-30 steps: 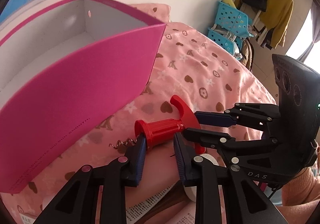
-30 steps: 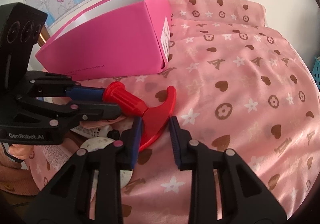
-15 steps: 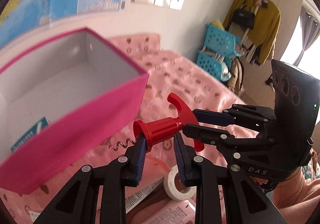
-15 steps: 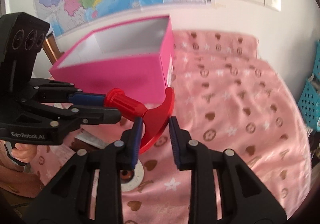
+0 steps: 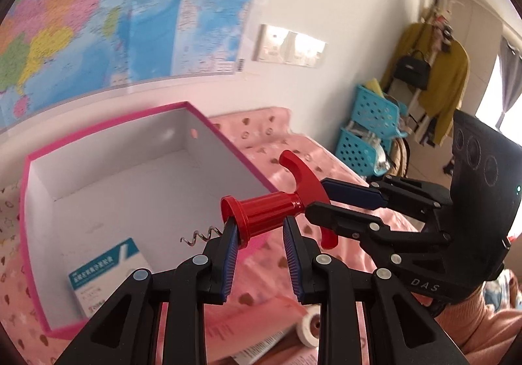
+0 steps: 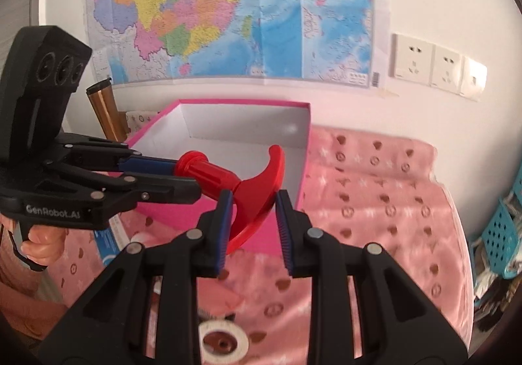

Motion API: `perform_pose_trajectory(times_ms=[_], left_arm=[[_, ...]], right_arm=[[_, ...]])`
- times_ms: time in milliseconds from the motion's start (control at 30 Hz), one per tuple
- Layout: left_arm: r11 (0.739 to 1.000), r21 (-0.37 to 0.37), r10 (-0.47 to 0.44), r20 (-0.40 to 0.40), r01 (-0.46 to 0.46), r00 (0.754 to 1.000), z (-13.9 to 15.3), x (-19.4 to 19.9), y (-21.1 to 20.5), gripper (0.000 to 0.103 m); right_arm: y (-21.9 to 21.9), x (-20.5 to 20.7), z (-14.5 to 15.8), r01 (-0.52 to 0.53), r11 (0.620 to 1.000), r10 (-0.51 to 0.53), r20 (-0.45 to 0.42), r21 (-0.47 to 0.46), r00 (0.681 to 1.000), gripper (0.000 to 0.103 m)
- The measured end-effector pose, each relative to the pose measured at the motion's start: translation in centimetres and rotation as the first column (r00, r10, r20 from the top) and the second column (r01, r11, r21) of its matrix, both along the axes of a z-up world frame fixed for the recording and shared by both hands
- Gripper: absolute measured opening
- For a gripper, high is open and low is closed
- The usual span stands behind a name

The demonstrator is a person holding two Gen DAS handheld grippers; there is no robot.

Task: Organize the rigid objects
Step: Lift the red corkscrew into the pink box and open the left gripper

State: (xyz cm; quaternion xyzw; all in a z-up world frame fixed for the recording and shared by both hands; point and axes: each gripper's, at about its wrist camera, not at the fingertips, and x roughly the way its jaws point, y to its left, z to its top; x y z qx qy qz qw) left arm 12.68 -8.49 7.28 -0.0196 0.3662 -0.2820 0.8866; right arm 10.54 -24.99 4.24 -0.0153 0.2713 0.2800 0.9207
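Observation:
A red corkscrew with a curved handle and a bare metal screw is held in the air by both grippers. My left gripper is shut on its red barrel. My right gripper is shut on its curved handle. Each gripper shows in the other view, the right one and the left one. The open pink box with a white inside lies just beyond and below the corkscrew, also in the right wrist view. A white and blue carton lies in the box.
The pink patterned bedspread lies under everything. A white tape roll and printed papers lie below the grippers. Blue baskets and a coat rack stand at the right. A map hangs on the wall, a brown tube stands behind the box.
Both grippers have lifted the corkscrew off the bedspread, higher and toward the box. The box's inside with the carton has come into view.

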Motion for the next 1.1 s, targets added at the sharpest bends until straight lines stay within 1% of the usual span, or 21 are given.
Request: perform_pose_trajectory(times_ms=[100,167,267,567,667,733,800,833,967,1033,1067,1100], left_arm=[[0.999,0.021,0.037,0.002,-0.037,0.999,-0.1,1.4,0.6,0.027],[0.998,0.025,0.053,-0.015,-0.053,0.998,-0.4,2.4,1.1,0.027],[0.997,0.036,0.072,-0.035,-0.071,0.997,-1.1,4.0,1.3,0.027],[0.992,0.074,0.112,-0.112,-0.104,0.987,-3.9,7.7,0.9,0.027],[0.991,0.084,0.115,-0.145,-0.103,0.983,-5.0,8.8,0.5,0.027],[0.989,0.096,0.126,-0.163,-0.111,0.979,-5.6,9.4,0.3,0.025],[0.987,0.103,0.14,-0.173,-0.124,0.975,-6.0,9.9,0.4,0.025],[0.985,0.107,0.149,-0.176,-0.132,0.973,-6.2,10.0,0.5,0.025],[0.982,0.117,0.163,-0.139,-0.148,0.977,-6.2,8.9,0.9,0.028],[0.983,0.112,0.158,-0.089,-0.148,0.983,-5.4,7.5,1.3,0.03],[0.984,0.107,0.153,-0.067,-0.145,0.986,-5.0,6.7,1.5,0.034],[0.984,0.101,0.147,-0.028,-0.143,0.989,-4.3,5.4,1.7,0.037]], right_arm=[[0.9,1.6,0.0,-0.02,1.0,0.02,-0.001,-0.002,1.0,0.029],[1.6,2.6,-0.2,-0.029,1.0,0.029,-0.009,-0.01,1.0,0.029],[2.3,4.2,-0.9,-0.036,0.999,0.035,-0.043,-0.016,0.998,0.029],[3.6,8.4,-2.8,-0.022,0.997,0.013,-0.116,-0.08,0.993,0.029],[4.2,9.2,-3.2,-0.031,0.995,0.019,-0.13,-0.092,0.991,0.029],[4.7,9.4,-3.2,-0.024,0.993,0.01,-0.119,-0.113,0.993,0.029],[5.0,9.5,-3.2,-0.007,0.99,-0.007,-0.099,-0.143,0.995,0.029],[5.0,9.5,-3.1,-0.003,0.99,-0.01,-0.095,-0.139,0.995,0.029],[3.9,8.8,-2.7,-0.001,0.997,-0.006,-0.095,-0.076,0.995,0.029],[2.9,8.1,-2.5,-0.014,1.0,0.011,-0.104,-0.027,0.994,0.029],[2.3,7.6,-2.3,-0.026,1.0,0.027,-0.107,0.007,0.994,0.03],[1.8,7.0,-2.2,-0.034,0.999,0.037,-0.106,0.03,0.994,0.03]])
